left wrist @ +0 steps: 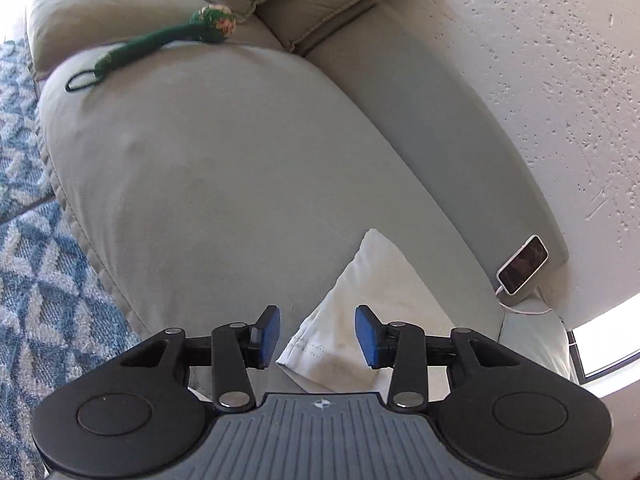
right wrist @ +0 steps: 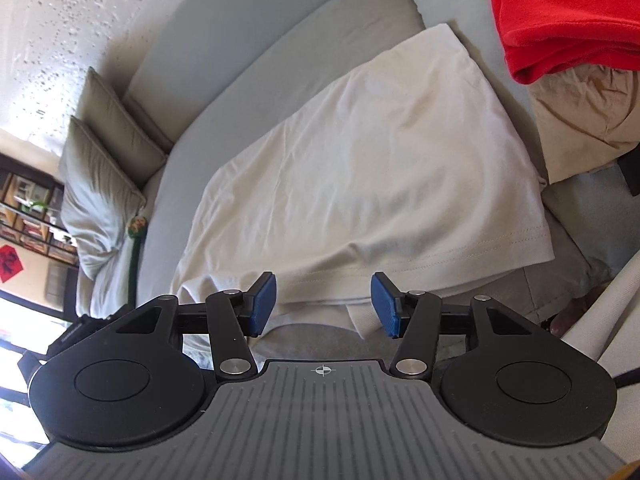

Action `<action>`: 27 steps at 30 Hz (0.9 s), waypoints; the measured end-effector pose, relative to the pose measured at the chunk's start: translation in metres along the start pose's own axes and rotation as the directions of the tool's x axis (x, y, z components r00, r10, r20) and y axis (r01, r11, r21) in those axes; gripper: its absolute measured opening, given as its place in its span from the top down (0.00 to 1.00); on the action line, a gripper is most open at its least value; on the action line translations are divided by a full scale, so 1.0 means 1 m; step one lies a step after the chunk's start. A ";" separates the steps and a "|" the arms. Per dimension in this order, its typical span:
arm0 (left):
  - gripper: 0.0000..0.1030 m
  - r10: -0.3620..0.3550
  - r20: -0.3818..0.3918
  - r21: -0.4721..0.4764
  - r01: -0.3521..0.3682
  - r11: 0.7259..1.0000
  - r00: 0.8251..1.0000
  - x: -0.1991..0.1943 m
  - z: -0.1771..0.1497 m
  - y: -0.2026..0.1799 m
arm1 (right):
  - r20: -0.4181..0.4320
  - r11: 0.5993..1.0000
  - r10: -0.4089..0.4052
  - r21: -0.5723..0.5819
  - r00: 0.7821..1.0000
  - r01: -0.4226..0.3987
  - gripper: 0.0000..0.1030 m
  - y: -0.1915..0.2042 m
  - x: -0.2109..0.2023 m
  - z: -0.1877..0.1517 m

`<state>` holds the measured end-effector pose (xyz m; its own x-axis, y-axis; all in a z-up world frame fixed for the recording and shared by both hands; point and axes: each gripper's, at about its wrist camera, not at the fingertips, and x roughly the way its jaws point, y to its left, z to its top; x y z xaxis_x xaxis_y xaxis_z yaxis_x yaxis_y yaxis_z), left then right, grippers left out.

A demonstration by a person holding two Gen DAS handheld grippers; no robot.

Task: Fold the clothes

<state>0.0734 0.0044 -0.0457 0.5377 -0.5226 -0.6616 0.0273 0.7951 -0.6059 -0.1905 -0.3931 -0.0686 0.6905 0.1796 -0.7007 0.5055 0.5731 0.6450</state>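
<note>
A white T-shirt (right wrist: 360, 168) lies spread on the grey sofa seat (right wrist: 248, 60), its stitched hem nearest me. My right gripper (right wrist: 323, 300) is open just above the hem edge, holding nothing. In the left wrist view a corner of the white shirt (left wrist: 360, 312) pokes up between the blue pads. My left gripper (left wrist: 317, 336) is open with the shirt's corner lying in the gap, not pinched.
A red garment (right wrist: 568, 12) and a beige one (right wrist: 584, 128) lie at the right of the shirt. A green knitted toy (left wrist: 160, 44) lies on the sofa, cushions (right wrist: 108, 152) behind. A phone (left wrist: 522, 265) leans on the backrest. A blue patterned rug (left wrist: 36, 240) covers the floor.
</note>
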 end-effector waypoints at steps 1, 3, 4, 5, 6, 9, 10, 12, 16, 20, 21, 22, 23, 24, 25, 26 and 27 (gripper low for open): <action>0.63 -0.005 -0.035 -0.005 0.005 1.000 0.999 0.009 0.002 0.002 | -0.007 1.000 0.003 0.001 1.000 -0.003 0.46 0.001 0.002 -0.001; 0.63 0.022 -0.076 -0.010 -0.023 1.000 0.997 0.025 0.003 0.006 | -0.018 1.000 0.005 -0.003 1.000 -0.005 0.47 0.002 0.004 -0.003; 0.63 0.033 -0.096 -0.004 -0.034 0.999 0.995 0.032 0.003 0.007 | -0.020 1.000 0.003 -0.009 1.000 -0.003 0.47 0.003 0.005 -0.004; 0.63 0.042 -0.116 0.000 -0.042 0.999 0.992 0.038 0.003 0.008 | -0.023 1.000 0.000 -0.013 1.000 0.000 0.47 0.003 0.005 -0.004; 0.63 0.041 -0.128 0.002 -0.041 0.999 0.991 0.040 0.001 0.009 | -0.022 1.000 -0.005 -0.017 1.000 0.005 0.47 0.004 0.006 -0.004; 0.70 0.024 -0.159 0.032 -0.019 0.999 0.987 0.043 -0.005 0.009 | -0.017 1.000 -0.020 -0.017 1.000 0.019 0.47 0.005 0.006 -0.004; 0.87 0.010 -0.167 0.056 -0.001 0.998 0.986 0.042 -0.005 0.006 | -0.016 1.000 -0.025 -0.015 1.000 0.025 0.47 0.004 0.007 -0.004; 0.98 -0.051 -0.159 0.068 0.063 0.996 0.986 0.027 -0.003 -0.005 | -0.014 0.999 -0.038 -0.009 0.999 0.038 0.47 0.002 0.007 -0.004; 0.98 -0.204 -0.161 -0.004 0.206 0.979 0.966 0.001 0.009 -0.016 | -0.004 0.996 -0.086 -0.005 0.996 0.086 0.47 -0.005 0.010 -0.002; 0.98 -0.013 -0.164 0.075 0.026 0.997 0.986 0.002 0.027 -0.016 | 0.002 0.991 -0.132 0.006 0.991 0.132 0.47 -0.011 0.013 0.001; 0.98 0.053 -0.173 0.126 -0.031 0.992 0.984 0.008 0.027 -0.016 | 0.003 0.990 -0.140 0.009 0.990 0.140 0.47 -0.012 0.014 0.001; 0.95 0.120 -0.178 0.183 -0.087 0.979 0.977 0.014 0.024 -0.016 | 0.004 0.990 -0.141 0.010 0.990 0.141 0.47 -0.012 0.014 0.000; 0.88 0.187 -0.180 0.241 -0.141 0.960 0.966 0.019 0.020 -0.017 | 0.005 0.990 -0.137 0.008 0.991 0.137 0.48 -0.013 0.013 0.001; 0.85 0.253 -0.177 0.297 -0.193 0.935 0.951 0.025 0.016 -0.017 | 0.014 0.991 -0.136 0.005 0.991 0.136 0.48 -0.012 0.010 0.000; 0.74 0.297 -0.144 0.317 -0.240 0.917 0.944 0.022 0.011 -0.017 | 0.028 0.991 -0.137 0.000 0.990 0.137 0.48 -0.012 0.007 0.000; 0.62 0.303 -0.100 0.329 -0.255 0.909 0.948 0.016 0.005 -0.020 | 0.041 0.990 -0.138 -0.006 0.990 0.138 0.48 -0.011 0.003 0.000; 0.61 0.307 -0.055 0.341 -0.271 0.900 0.950 0.010 -0.002 -0.022 | 0.055 0.990 -0.138 -0.011 0.989 0.139 0.48 -0.011 -0.001 0.000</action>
<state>0.0770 -0.0189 -0.0398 0.4726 -0.2696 -0.8390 0.1658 0.9623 -0.2158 -0.1964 -0.3998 -0.0745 0.6412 0.0544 -0.7654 0.5911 0.6010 0.5379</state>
